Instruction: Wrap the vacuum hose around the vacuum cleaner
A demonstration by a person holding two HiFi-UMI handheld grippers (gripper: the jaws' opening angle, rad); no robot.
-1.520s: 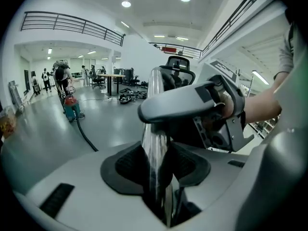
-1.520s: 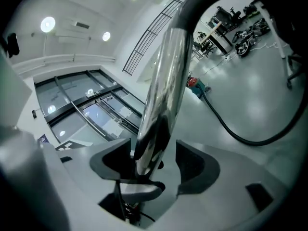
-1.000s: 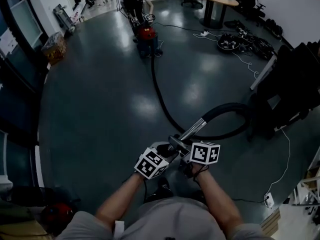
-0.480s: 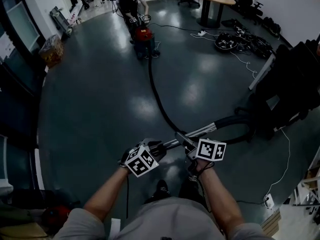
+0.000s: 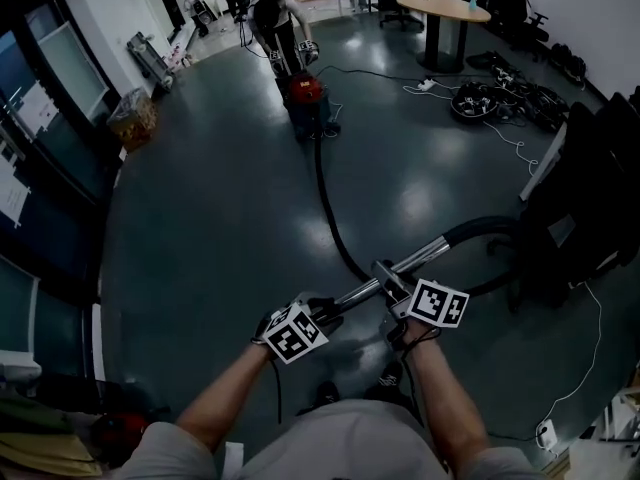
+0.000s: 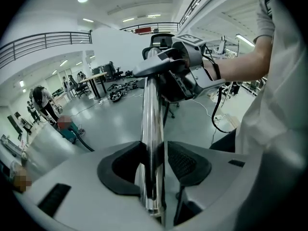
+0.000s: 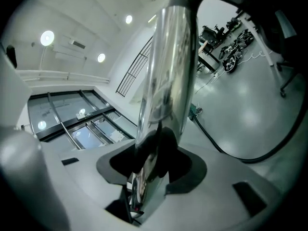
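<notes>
No word, brand or number is legible anywhere: the marker cubes (image 5: 294,334) carry only black-and-white square patterns, and the sheets (image 5: 38,108) on the glass wall (image 5: 70,63) are too small to read.

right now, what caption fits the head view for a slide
Left gripper and right gripper grip the wand; its hose trails over the floor to the red vacuum.

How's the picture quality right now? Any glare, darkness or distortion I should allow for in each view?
Head view: dim, dark at the corners, light patches glare on the floor, and the black hose has low contrast against it. Left gripper view: fisheye bends the railings, and the chrome tube mirrors the room. Right gripper view: the tube fills the centre, soft up close, and lamps flare top left.
</notes>
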